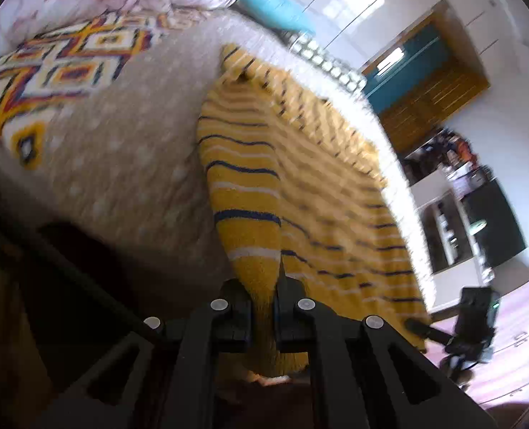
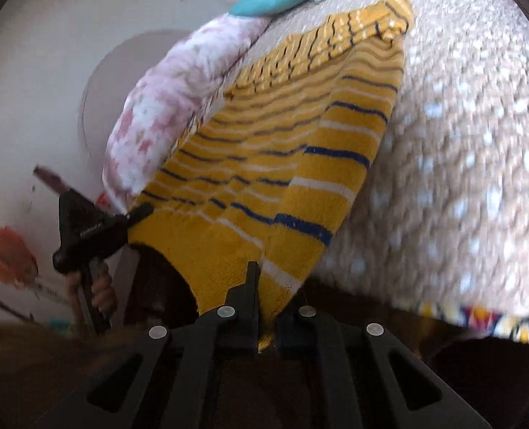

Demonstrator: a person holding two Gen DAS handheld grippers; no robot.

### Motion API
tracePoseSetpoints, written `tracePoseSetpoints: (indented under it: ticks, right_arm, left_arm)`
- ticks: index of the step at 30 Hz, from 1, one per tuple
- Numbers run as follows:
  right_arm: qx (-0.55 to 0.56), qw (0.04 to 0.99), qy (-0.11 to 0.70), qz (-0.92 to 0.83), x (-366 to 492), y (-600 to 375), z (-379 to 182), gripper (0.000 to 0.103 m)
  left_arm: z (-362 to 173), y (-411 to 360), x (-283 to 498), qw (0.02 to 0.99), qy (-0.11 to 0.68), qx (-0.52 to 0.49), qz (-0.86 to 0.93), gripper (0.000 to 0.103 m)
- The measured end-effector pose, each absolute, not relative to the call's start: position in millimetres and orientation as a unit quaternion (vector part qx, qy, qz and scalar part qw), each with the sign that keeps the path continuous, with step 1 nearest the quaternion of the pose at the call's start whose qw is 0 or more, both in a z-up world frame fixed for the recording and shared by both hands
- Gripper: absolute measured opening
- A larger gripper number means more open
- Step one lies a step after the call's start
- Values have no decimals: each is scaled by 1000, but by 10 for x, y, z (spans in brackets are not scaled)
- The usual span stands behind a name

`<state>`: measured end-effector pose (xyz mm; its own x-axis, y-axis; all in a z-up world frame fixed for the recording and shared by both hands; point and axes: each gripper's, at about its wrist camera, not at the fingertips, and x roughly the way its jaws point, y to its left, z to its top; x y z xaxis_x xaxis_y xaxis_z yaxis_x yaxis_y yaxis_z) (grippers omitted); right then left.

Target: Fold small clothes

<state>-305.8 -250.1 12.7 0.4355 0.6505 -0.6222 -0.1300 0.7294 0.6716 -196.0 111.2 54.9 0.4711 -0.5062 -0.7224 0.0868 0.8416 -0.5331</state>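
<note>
Gripping striped garment (image 1: 300, 178) | left claw (image 1: 262, 307) clamped, tilted down; right claw (image 2: 266, 304) likewise

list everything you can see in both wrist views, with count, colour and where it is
striped garment: 1, mustard yellow with navy and white stripes, lying on the bed, near edge lifted by both grippers
bedspread: 1, beige with pale dots, covering the bed
patterned blanket: 1, white with yellow, red and navy diamonds, on the bed to the garment's left in the left wrist view
floral bedding: 1, white and pink, bunched at the bed's far end
cushion: 1, teal, at the far end beside the floral bedding
left gripper: 1, black, shut on the striped garment's near edge
right gripper: 1, black, shut on the striped garment's near edge
hand: 1, around the left gripper's handle
</note>
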Motion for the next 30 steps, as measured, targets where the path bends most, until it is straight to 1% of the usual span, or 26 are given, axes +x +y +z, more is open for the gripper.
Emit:
tracePoseSetpoints:
  ticks: [4,8,12,14,16,21,27,30]
  right_arm:
    - [288,801,467,239,-3003,-2574,98,7]
    - [282,822,430,243,-2684,-2603,245,7]
    - [265,858,379,222,-2019,-2634,390,7]
    - [258,871,366,204,-1702,-2669,393,7]
    - [261,879,353,186,-1374,-2731,513,7]
    - [267,887,349,143,-724,-2906,594,7]
    - [280,870,389,113,-157,-3082,266,8]
    - [286,866,399,94,61,-3210,128,9]
  left_arm:
    - [494,1111,-1836,826,492,-217,-171,8]
    - [822,1067,-1495,851,447,-207,-181,8]
    - [1193,871,-831,875,410,-185,-179,8]
    - [1279,778,-446,877,407,-184,-179,8]
    - [1325,714,-101,876,409,-186,-175,8]
    - [1247,541,665,869,429,-188,-163,8]
    - [882,375,1205,851,473,-178,-139,10]
    - [750,399,1441,840,483,-206,-140,12]
